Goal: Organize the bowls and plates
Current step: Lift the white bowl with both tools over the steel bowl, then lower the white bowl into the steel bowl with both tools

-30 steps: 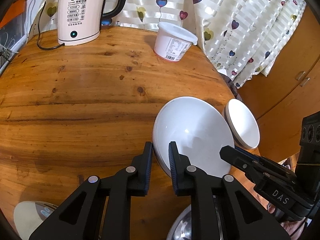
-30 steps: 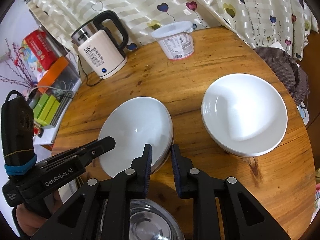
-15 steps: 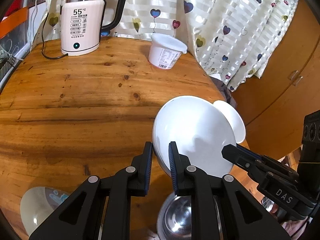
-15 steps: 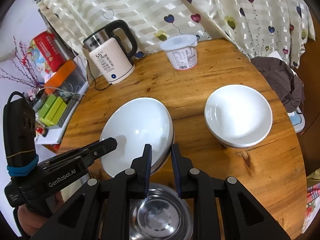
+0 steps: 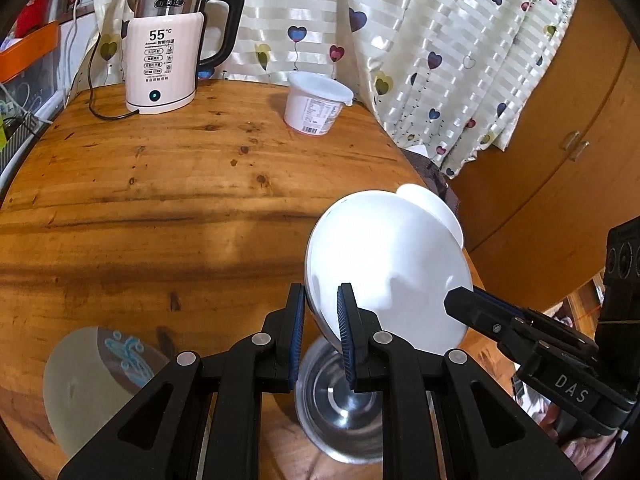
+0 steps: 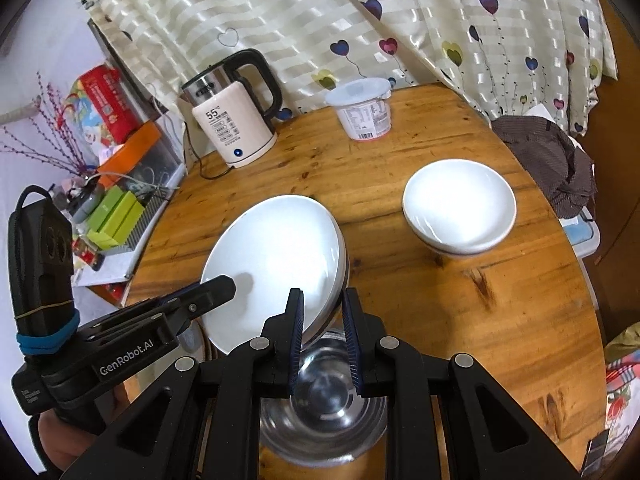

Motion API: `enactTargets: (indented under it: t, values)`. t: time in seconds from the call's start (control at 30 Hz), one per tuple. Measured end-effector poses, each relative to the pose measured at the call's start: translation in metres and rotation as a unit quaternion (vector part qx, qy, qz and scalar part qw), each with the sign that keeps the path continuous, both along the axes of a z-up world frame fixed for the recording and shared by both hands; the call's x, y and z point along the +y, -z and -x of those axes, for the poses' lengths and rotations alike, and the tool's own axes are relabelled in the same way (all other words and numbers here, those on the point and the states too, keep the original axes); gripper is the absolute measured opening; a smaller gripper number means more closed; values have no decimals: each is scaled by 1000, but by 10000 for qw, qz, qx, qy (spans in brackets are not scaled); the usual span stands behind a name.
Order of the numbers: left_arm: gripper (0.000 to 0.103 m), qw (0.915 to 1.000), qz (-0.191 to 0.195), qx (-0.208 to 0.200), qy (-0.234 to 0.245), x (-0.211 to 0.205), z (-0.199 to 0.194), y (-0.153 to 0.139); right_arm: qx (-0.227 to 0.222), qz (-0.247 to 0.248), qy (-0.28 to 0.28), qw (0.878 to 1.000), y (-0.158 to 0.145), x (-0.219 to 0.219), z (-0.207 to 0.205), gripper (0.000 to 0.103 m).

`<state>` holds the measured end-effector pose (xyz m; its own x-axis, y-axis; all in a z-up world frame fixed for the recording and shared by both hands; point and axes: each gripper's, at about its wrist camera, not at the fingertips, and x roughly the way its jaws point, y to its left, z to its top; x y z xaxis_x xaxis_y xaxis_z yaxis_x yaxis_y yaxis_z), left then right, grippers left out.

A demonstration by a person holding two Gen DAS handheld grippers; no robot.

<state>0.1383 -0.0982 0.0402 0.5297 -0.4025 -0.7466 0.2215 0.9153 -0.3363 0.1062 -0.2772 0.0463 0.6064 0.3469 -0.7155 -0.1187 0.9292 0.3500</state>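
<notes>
The left gripper [image 5: 322, 328] and right gripper [image 6: 322, 330] are both pinching opposite rims of the white plate [image 6: 276, 268], glossy, slippery and breakable, above the steel bowl [image 6: 324, 408] at six o'clock.

Worktop [image 6: 420, 320] — knotty wood, varnished. White plates [image 6: 276, 264] — glossy glazed ceramic. Steel bowl [image 6: 324, 404] — polished, mirror-like metal. Kettle [image 5: 166, 52] — smooth cream plastic with brushed steel. Tub [image 6: 366, 114] — matt plastic. Curtain [image 6: 360, 12] — satin-sheened cloth.
</notes>
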Motion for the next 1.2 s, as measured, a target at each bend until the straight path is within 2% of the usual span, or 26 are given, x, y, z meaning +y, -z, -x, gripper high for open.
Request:
enactTargets:
  t: [0.53, 1.2]
  values:
    - [17, 9998, -81, 165, 85, -4, 39, 13, 201, -32, 11, 9998, 14, -3, 41, 19]
    - [17, 9984, -186, 489, 191, -10, 49, 38, 599, 8, 27, 9982, 44, -6, 51, 19]
